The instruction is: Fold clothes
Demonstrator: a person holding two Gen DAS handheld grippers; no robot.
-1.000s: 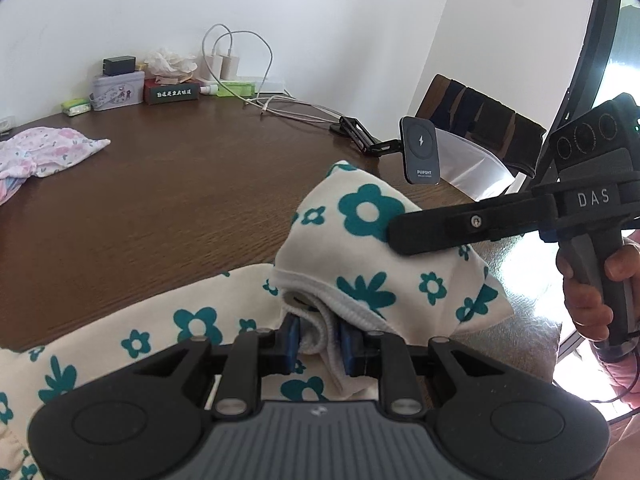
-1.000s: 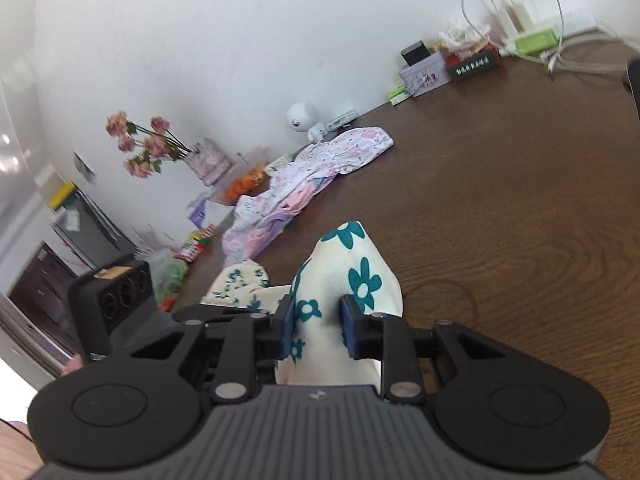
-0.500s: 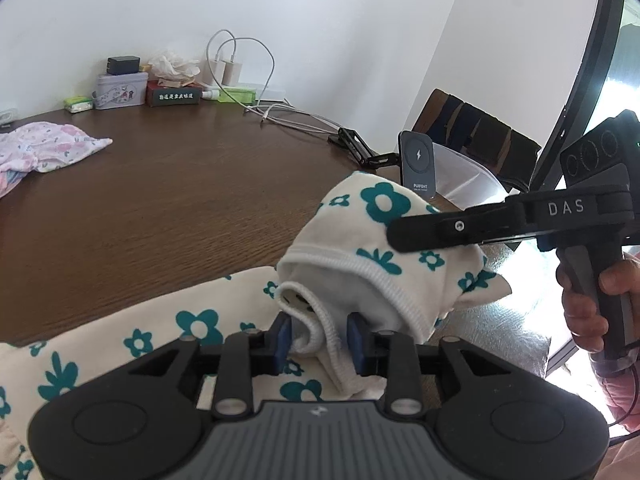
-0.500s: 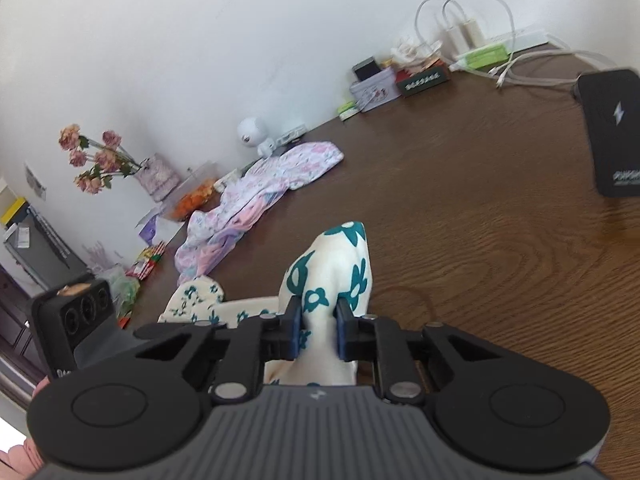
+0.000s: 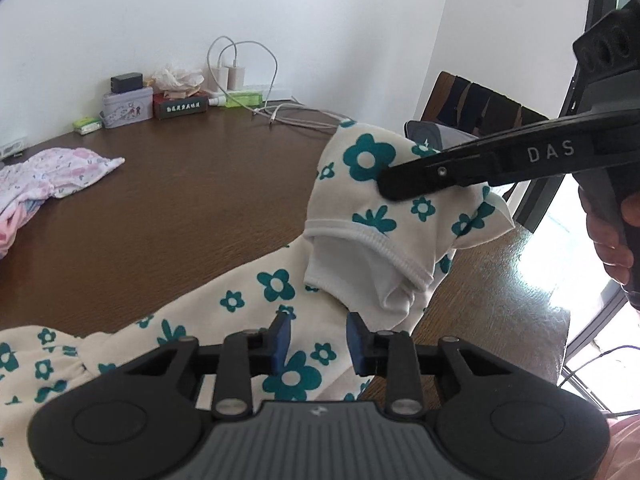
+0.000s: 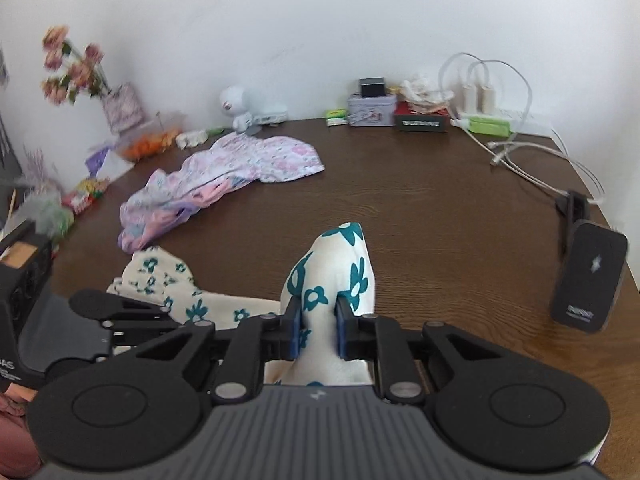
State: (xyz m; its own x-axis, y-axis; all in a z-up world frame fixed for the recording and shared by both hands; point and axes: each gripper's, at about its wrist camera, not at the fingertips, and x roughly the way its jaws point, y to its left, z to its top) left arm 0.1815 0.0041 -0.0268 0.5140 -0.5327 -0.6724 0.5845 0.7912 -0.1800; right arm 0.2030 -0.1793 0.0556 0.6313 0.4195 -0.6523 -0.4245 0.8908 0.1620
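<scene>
Floral garment: cream with teal flowers, draped along the near edge of the brown wooden table, one end lifted up off the wood, rest trailing down toward the left wrist camera.

Right gripper: pinching a fold of the floral garment between the blue pads, cloth bunched up and poking out past the fingertips in a little peak. Seen from the left wrist view as a long black finger marked DAS, clamped on the raised end of the cloth.

Left gripper: blue pads apart and closing right now, hanging over the flat part of the garment, white hemmed edge just ahead of the tips, not pressing on anything as far as visible.

Hand: wrapped round the right gripper's handle at the far right of the left wrist view.

Pink-and-purple garment: lying crumpled on the table well apart from the floral one, toward the back left.

Back wall clutter: tin box, chargers with white cables, pink flowers in the corner.

Phone stand: dark, upright at the table's right edge.
</scene>
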